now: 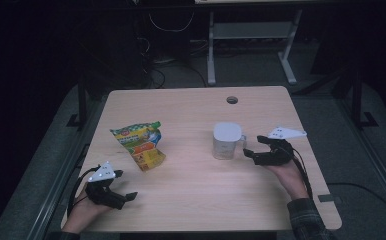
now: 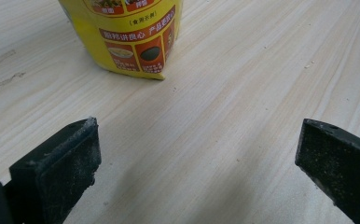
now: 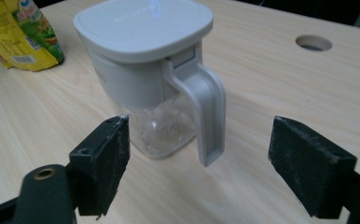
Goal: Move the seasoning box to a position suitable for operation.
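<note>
1. Reaching for the jug [image 3: 155, 79] with your right gripper [image 1: 255, 153], you have its jaws apart and nothing between them; the handle [image 3: 209, 112] stands just ahead, untouched.
2. Line the jaws up so one pad passes either side of that handle, then close squarely on its flat sides; a skewed grip would likely twist the light, clear-bodied jug.
3. Keep your left gripper [image 1: 123, 197] where it is, jaws wide and empty, near the table's [image 1: 191, 200] front edge, facing the yellow snack bag [image 2: 127, 37].
4. The jug sits right of centre on the table, well apart from the bag.
5. Count: one jug, one bag, two grippers.
</note>
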{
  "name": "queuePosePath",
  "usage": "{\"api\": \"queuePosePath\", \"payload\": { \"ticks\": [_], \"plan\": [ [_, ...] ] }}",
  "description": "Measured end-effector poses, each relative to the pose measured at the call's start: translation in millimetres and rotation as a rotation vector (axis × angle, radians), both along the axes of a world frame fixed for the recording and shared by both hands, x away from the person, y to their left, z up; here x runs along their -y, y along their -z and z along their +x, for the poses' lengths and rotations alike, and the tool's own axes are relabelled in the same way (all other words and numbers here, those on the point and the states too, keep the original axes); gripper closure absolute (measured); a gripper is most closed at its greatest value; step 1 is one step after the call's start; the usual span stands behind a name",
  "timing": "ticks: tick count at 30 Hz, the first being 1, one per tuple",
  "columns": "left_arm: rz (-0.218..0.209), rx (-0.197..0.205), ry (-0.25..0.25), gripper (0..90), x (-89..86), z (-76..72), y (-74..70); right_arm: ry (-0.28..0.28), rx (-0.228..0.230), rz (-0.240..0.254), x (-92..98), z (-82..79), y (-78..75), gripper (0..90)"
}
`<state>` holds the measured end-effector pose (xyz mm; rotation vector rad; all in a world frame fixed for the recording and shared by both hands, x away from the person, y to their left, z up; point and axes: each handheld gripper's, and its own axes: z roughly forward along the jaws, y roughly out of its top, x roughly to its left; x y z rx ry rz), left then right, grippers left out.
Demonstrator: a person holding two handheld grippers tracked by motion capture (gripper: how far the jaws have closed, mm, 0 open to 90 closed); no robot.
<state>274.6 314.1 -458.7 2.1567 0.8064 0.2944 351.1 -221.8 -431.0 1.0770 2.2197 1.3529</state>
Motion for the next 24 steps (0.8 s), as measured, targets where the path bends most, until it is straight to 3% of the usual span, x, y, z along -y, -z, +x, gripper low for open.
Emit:
{"api": "queuePosePath", "payload": {
  "ticks": [15, 24],
  "plan": [
    [0.004, -0.007, 0.005, 0.0, 0.5, 0.1, 0.4, -0.058, -0.03, -0.014, -5.0, 21.5, 6.3, 34.7],
    [-0.003, -0.01, 0.001, 0.0, 1.0, -0.2, 0.9, -0.054, -0.008, -0.026, -7.8, 28.6, 12.4, 43.7]
  ]
}}
